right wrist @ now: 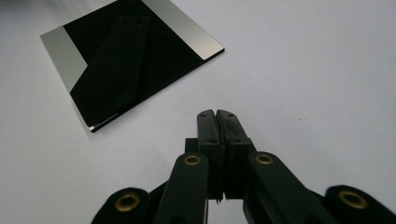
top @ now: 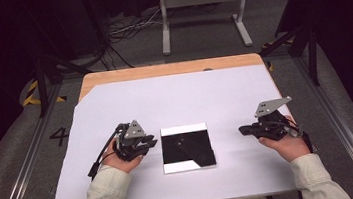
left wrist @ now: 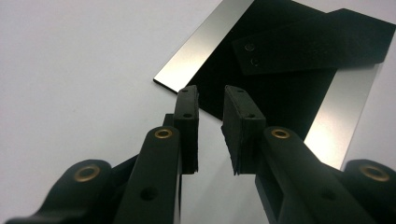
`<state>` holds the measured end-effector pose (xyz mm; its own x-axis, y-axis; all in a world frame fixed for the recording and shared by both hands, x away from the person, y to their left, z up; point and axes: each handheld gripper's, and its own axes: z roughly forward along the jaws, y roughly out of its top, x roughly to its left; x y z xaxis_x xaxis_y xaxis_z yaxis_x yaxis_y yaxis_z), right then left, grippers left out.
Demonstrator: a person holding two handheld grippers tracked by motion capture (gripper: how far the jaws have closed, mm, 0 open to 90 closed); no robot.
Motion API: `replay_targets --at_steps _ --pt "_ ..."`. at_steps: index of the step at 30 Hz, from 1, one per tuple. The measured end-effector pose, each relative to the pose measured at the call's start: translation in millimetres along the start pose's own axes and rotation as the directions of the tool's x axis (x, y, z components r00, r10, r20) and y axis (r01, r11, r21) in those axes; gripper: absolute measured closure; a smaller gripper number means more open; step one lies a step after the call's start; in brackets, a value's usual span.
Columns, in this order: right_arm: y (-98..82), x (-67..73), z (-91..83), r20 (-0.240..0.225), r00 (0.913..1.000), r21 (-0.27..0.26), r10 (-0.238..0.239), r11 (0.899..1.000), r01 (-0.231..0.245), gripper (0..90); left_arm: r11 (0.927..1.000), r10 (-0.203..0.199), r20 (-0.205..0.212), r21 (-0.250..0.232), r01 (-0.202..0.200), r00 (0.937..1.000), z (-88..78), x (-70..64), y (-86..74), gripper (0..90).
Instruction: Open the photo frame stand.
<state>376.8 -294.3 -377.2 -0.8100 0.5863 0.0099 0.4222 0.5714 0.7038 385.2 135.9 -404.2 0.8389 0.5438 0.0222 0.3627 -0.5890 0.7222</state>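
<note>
While left tongs (left wrist: 210, 95) gape beside frame (top: 187, 147) — right tongs (right wrist: 215, 115) closed.

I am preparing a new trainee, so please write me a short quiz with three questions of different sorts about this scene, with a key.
1. True or false: the left gripper has its jaws apart.
2. Multiple choice: the black and silver frame lies
A) between the two grippers
B) on the floor
C) inside the right gripper
3. Short answer: on what surface does the frame rest?

Key
1. True; a gap shows between the pads.
2. A; it lies flat with its black stand facing up, the right gripper off to one side with jaws together and nothing between them.
3. The white board covering the wooden table.
</note>
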Motion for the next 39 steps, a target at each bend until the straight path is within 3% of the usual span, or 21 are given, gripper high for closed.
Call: replay_targets --at_steps 4,9,10,25,39 --pt "1.0 2.2 -0.4 -0.010 0.9999 0.005 -0.010 1.000 0.010 87.9 0.9996 0.003 0.020 -0.030 -0.002 0.9998 -3.8 1.7 -2.2 74.5" --pt "2.6 4.3 -1.4 -0.019 0.9996 0.014 -0.019 1.000 0.020 87.5 0.9995 0.010 0.034 -0.030 -0.009 0.9994 -3.6 2.6 -3.8 73.4" --pt "4.2 6.2 -1.7 -0.038 0.9989 0.025 -0.025 0.999 0.026 86.6 0.9995 0.008 0.039 -0.031 -0.007 0.9992 -3.1 2.7 -4.2 73.2" --pt "14.0 21.5 0.9 -0.085 0.9941 0.068 -0.068 0.995 0.074 86.2 0.9984 -0.039 0.028 -0.039 0.040 0.9988 -5.7 11.1 -7.6 71.9" --pt "19.7 34.1 9.8 -0.126 0.9865 0.100 -0.105 0.988 0.118 86.2 0.9986 -0.036 0.031 -0.039 0.037 0.9989 -6.1 11.2 -7.5 72.4"
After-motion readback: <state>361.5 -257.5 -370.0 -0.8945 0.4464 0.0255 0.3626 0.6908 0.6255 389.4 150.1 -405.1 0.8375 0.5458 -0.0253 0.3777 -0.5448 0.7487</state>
